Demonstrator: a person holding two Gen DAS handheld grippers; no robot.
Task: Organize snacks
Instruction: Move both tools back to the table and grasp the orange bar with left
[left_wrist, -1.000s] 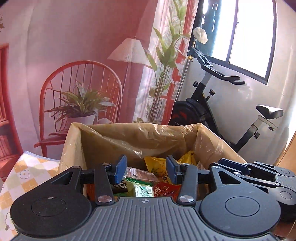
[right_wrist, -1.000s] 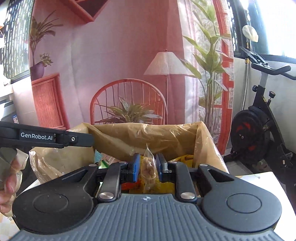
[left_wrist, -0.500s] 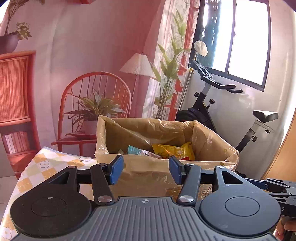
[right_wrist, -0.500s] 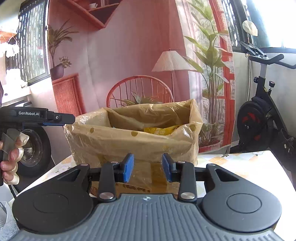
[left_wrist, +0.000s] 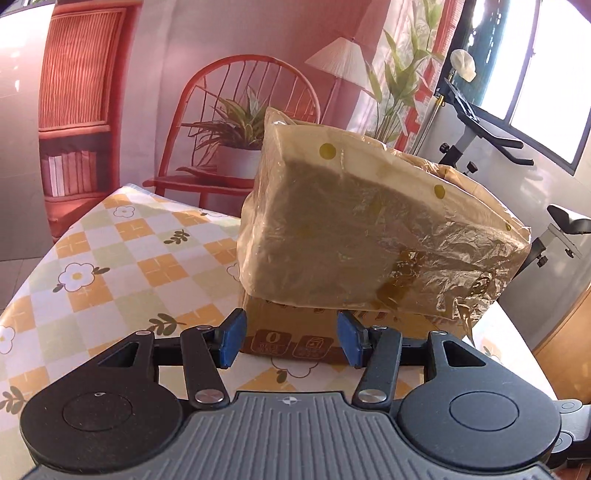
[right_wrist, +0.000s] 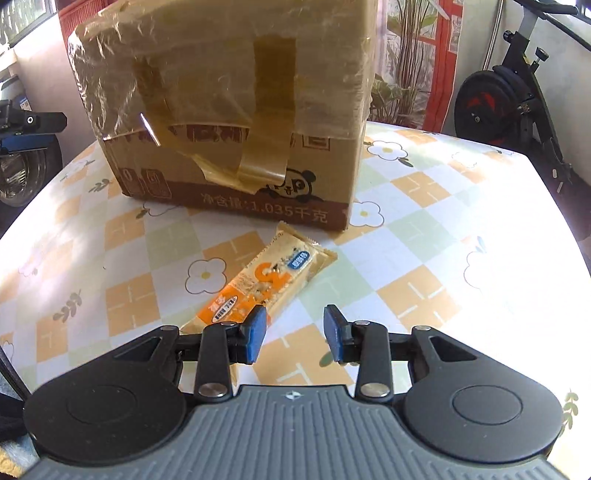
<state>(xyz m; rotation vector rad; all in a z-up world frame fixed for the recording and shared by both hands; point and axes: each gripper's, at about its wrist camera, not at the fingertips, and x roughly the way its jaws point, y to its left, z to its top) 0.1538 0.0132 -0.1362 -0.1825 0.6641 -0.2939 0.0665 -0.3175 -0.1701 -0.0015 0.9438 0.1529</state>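
Just left of the parted right claw (right_wrist: 294, 340) lies a snack bar (right_wrist: 264, 282).

The box (right_wrist: 236, 147) bears a panda drawing and, along its brown bottom band, "净含量:1.035千克". The snack bar (right_wrist: 264, 282) has Chinese print too small to read.

Snack bar (right_wrist: 264, 282) lies before the cardboard box (right_wrist: 236, 122), seemingly untouched by the parted right gripper (right_wrist: 294, 334).
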